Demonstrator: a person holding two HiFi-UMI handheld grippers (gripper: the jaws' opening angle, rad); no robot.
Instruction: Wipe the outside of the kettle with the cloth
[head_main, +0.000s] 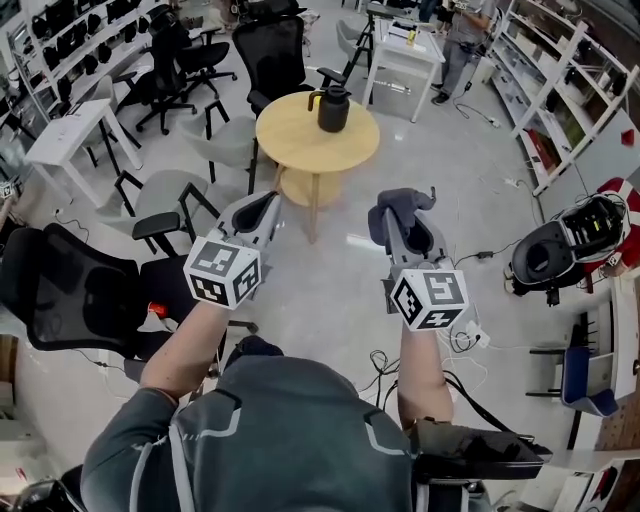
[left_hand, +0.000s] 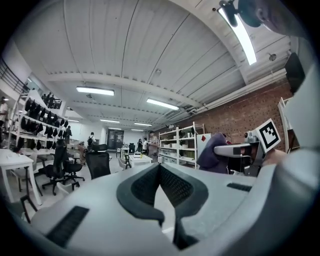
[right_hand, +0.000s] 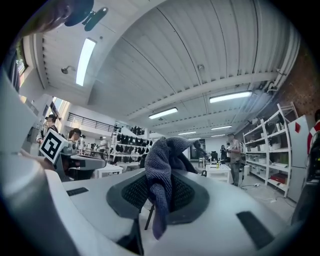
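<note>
A black kettle (head_main: 332, 108) with a yellow-tipped handle stands on a round wooden table (head_main: 300, 140), well ahead of both grippers. My left gripper (head_main: 270, 205) is held out level, its jaws shut with nothing between them; in the left gripper view its fingertips (left_hand: 159, 169) meet. My right gripper (head_main: 402, 208) is shut on a blue-grey cloth (head_main: 398, 205), which bunches over its tips. In the right gripper view the cloth (right_hand: 161, 165) hangs down between the pads. Both grippers are apart from the table, side by side over the floor.
Black office chairs (head_main: 270, 55) stand behind and left of the round table, and another chair (head_main: 60, 290) is near my left. White tables (head_main: 70, 135) and shelving (head_main: 545, 90) line the room. A person (head_main: 462, 40) stands at the back. Cables (head_main: 470, 335) lie on the floor at right.
</note>
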